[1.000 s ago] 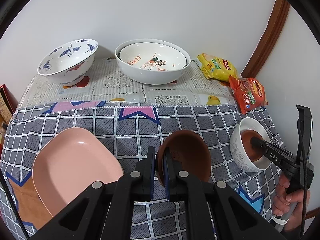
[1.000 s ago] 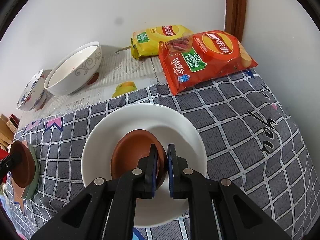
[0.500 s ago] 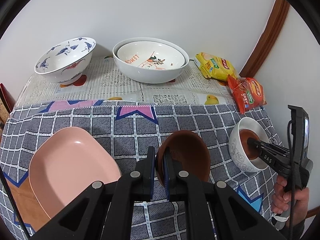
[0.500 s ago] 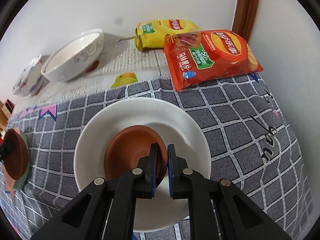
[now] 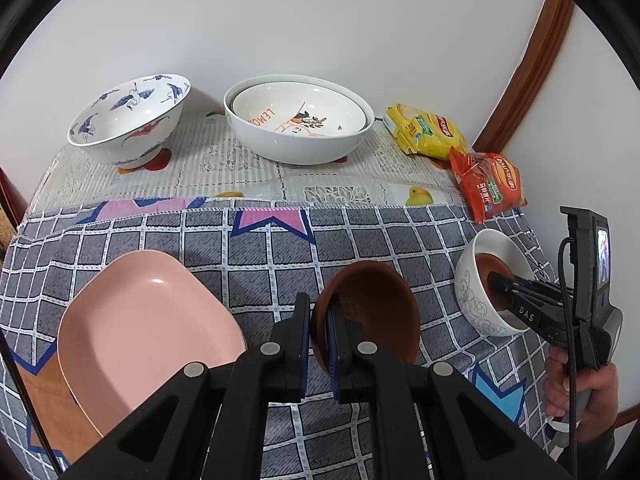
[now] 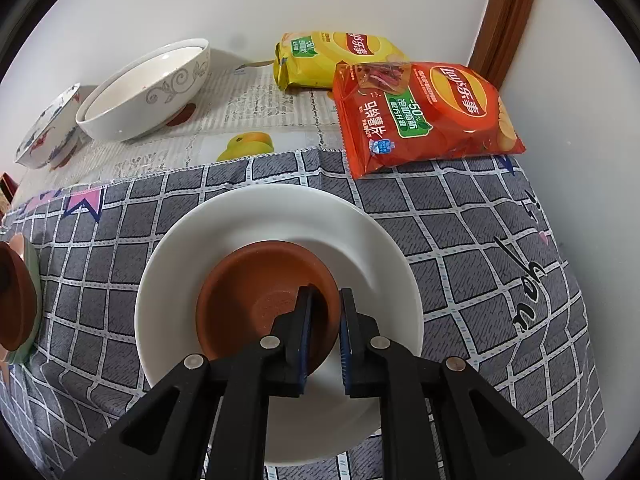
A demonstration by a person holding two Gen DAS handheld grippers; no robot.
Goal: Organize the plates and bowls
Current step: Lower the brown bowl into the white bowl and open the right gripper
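Note:
My left gripper (image 5: 318,312) is shut on the rim of a brown bowl (image 5: 376,312) and holds it above the checked cloth, to the right of a pink plate (image 5: 140,320). My right gripper (image 6: 325,308) is shut on the rim of a second brown bowl (image 6: 256,300), which sits inside a white bowl (image 6: 240,224). That white bowl (image 5: 468,292) and the right gripper (image 5: 500,284) also show at the right of the left wrist view. The left-held brown bowl (image 6: 16,304) shows at the left edge of the right wrist view.
At the back stand a blue-patterned bowl (image 5: 128,120) and a large white bowl (image 5: 296,136) with a lemon-print bowl (image 5: 300,114) nested inside. A yellow snack bag (image 6: 332,56) and a red chip bag (image 6: 424,116) lie at the back right by the wall.
The right gripper's jaws have spread slightly around the brown bowl's rim, and the white bowl sits a little farther from the camera. The left gripper with its bowl has barely shifted.

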